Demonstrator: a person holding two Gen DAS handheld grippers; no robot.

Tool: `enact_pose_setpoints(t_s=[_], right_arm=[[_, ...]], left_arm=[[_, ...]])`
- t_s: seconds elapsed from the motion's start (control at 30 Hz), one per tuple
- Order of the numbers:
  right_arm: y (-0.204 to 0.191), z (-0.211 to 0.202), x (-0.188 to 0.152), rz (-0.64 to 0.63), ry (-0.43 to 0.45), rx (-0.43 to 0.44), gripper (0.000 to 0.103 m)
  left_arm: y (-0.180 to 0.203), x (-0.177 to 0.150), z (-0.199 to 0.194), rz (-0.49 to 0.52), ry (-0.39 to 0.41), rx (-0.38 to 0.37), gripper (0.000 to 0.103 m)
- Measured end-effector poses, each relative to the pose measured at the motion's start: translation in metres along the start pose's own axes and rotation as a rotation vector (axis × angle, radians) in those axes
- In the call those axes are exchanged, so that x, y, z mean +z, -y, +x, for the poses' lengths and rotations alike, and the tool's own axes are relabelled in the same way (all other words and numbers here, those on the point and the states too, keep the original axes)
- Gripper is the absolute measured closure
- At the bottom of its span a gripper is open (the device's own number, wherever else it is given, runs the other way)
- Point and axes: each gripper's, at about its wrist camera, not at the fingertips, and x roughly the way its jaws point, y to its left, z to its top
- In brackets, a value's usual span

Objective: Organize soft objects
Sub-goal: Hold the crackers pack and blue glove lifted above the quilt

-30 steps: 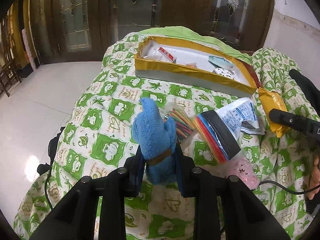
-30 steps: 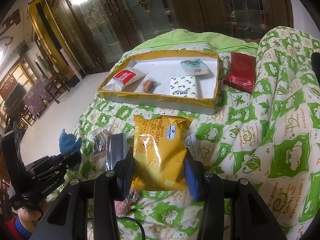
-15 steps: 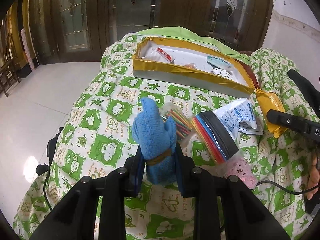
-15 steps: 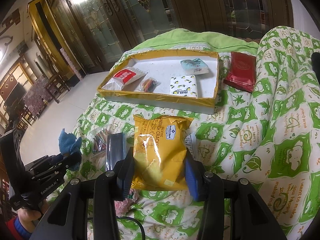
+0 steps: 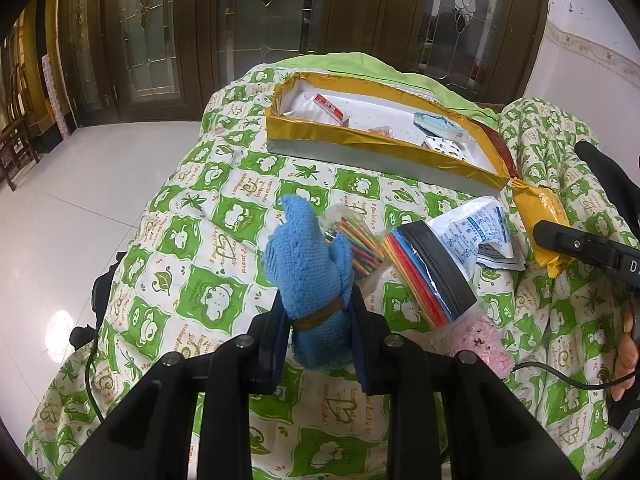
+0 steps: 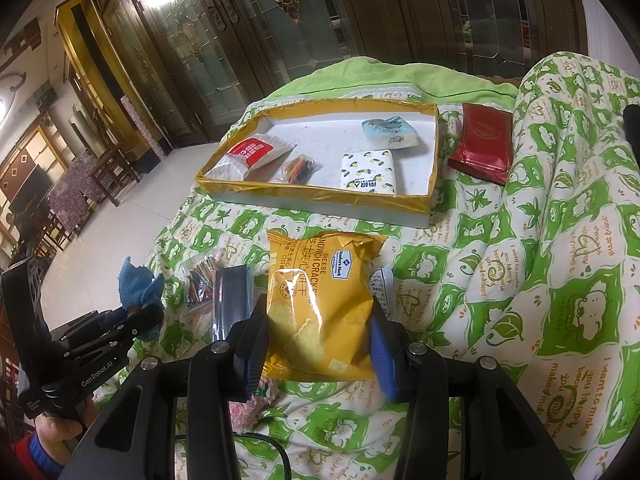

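Observation:
My left gripper (image 5: 318,330) is shut on a blue rolled towel (image 5: 308,268) bound with a brown band, held above the green quilt (image 5: 208,280). My right gripper (image 6: 318,336) is shut on a yellow cracker packet (image 6: 320,300), also lifted over the quilt. In the right wrist view the left gripper (image 6: 140,320) shows at far left with the blue towel (image 6: 136,286). A gold-rimmed shallow box (image 6: 434,168) lies ahead, holding a red-and-white packet (image 6: 254,152), a small candy bag (image 6: 298,168), a tissue pack (image 6: 368,172) and a blue-white pouch (image 6: 390,132).
On the quilt lie a bag of coloured sticks (image 5: 358,246), a zip bag with coloured strips (image 5: 430,276), a white printed sachet (image 5: 478,234) and a pink fluffy item (image 5: 484,344). A dark red pouch (image 6: 484,142) sits right of the box. Tiled floor (image 5: 80,208) lies left.

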Motion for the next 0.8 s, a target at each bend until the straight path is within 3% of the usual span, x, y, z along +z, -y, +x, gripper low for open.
enact_pose_setpoints(t_s=[0.8], right_arm=[[-0.0038, -0.0042, -0.0010, -0.006, 0.011, 0.010, 0.054]], left_arm=[[0.0007, 0.0003, -0.0014, -0.003, 0.003, -0.002, 0.077]])
